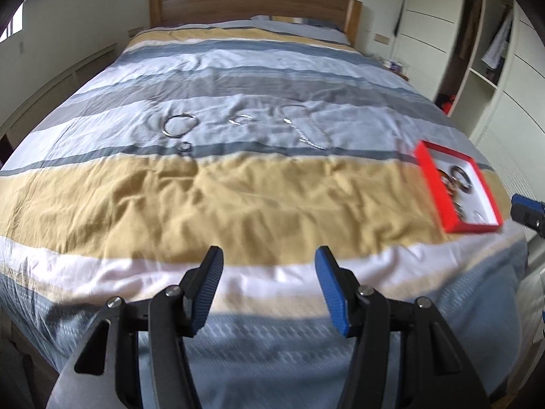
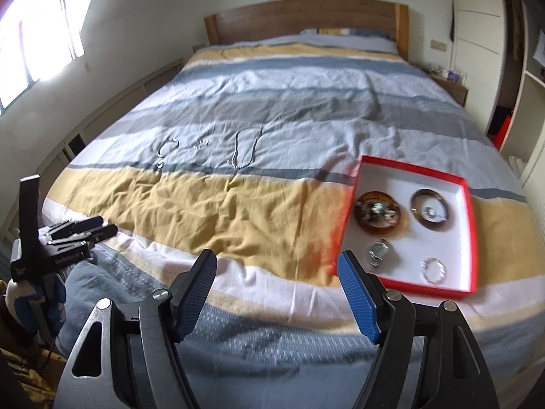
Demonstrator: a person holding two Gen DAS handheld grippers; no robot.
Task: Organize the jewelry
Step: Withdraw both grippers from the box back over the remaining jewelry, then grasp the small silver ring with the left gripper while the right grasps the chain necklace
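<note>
We hold both grippers above the foot of the bed, and neither has anything in it. The left gripper has its jaws spread wide over the white and yellow bands of the striped duvet; the right gripper is just as wide open, its blue finger pad near the corner of the red box.

Reading left to right along the pale stripe in the left wrist view, we find a large silver bangle, a small ring just below it, an open curved piece that we cannot name for sure, and a thin chain necklace laid in a long loop. All four lie loose on the cover, well apart from the box.

We judge the job partly done: the box already holds several pieces, and the four on the duvet are left to gather. None is gripped yet.

The right wrist view looks down into the box and shows what the left view only smears at its edge: an amber dish or bangle with small items inside, a dark bangle around a ring, a wristwatch, and a beaded silver bracelet. It also catches the left gripper from the side. The left view gives us the loose pieces larger and clearer.
</note>
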